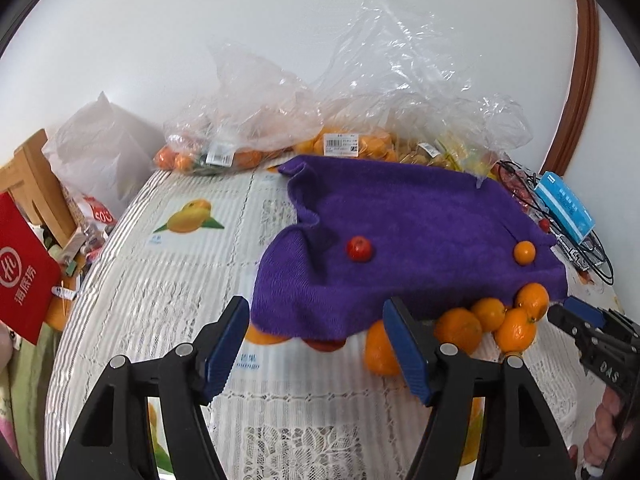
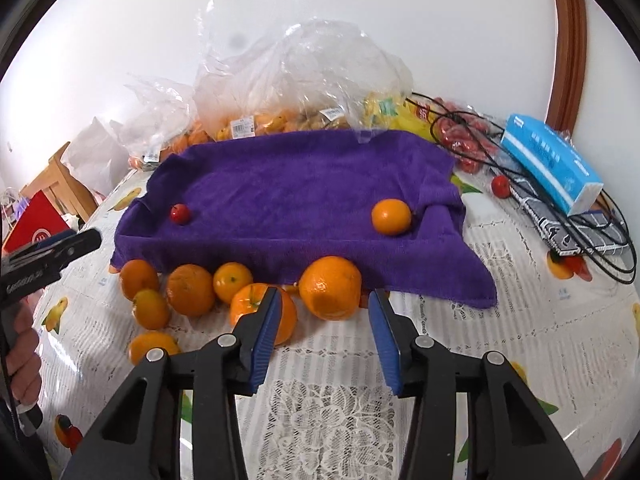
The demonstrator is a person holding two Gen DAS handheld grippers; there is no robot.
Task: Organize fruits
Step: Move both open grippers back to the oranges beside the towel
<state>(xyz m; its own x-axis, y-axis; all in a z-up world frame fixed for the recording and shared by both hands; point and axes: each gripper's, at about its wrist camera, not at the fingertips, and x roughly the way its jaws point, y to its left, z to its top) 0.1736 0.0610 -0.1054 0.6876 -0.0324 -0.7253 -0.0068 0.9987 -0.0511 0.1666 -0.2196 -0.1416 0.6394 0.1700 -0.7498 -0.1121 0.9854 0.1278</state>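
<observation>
Grippers both empty, left gripper (image 1: 316, 344) parted, right gripper (image 2: 322, 334) parted near oranges (image 2: 330, 286)

Table (image 2: 500, 340) wearing a lace-and-fruit-print cover, purple towel (image 2: 304, 200) lying across its middle, loose oranges (image 2: 192, 290) sitting along the towel's near edge, clear bags of fruit (image 2: 280, 92) crowding the back, blue box (image 2: 552, 164) and black cables (image 2: 608, 240) lying at right.
</observation>
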